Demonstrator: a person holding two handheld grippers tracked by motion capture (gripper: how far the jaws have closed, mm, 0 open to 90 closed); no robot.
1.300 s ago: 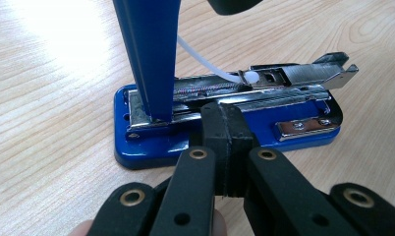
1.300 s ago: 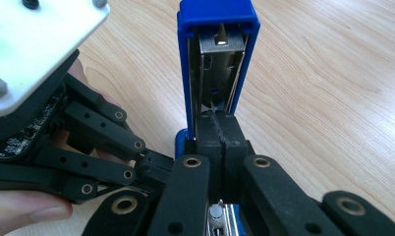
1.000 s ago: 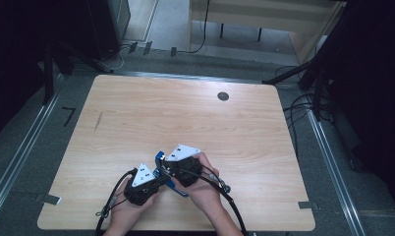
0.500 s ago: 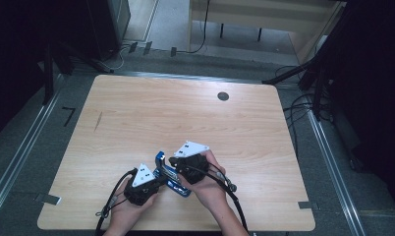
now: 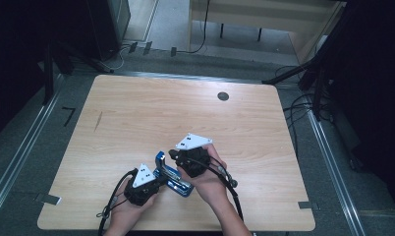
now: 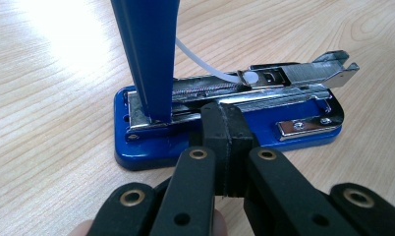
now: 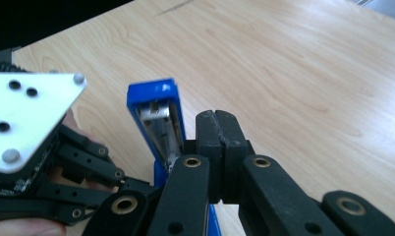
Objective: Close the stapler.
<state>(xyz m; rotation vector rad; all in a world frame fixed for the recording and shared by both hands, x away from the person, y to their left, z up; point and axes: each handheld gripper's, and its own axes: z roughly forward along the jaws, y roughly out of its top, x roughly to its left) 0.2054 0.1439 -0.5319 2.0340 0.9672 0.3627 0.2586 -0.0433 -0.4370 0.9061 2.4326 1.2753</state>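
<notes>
Your left gripper (image 6: 224,129) view alone reveals the blue stapler's (image 6: 225,115) metal staple channel and white spring; lid raised, it sits near the table's (image 5: 136,113) front edge. Both grippers, including your right (image 7: 217,132), are closed, empty.

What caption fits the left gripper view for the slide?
Left gripper, jaws shut, rests against the base of an opened blue stapler on the wooden table, its lid swung up and staple channel exposed.

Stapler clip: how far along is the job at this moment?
Done: the blue stapler is opened, its top arm raised and the staple channel exposed. In hand: the shut left gripper rests against its base; the shut right gripper sits by the raised arm. Left: whatever follows inside the channel, then closing.
</notes>
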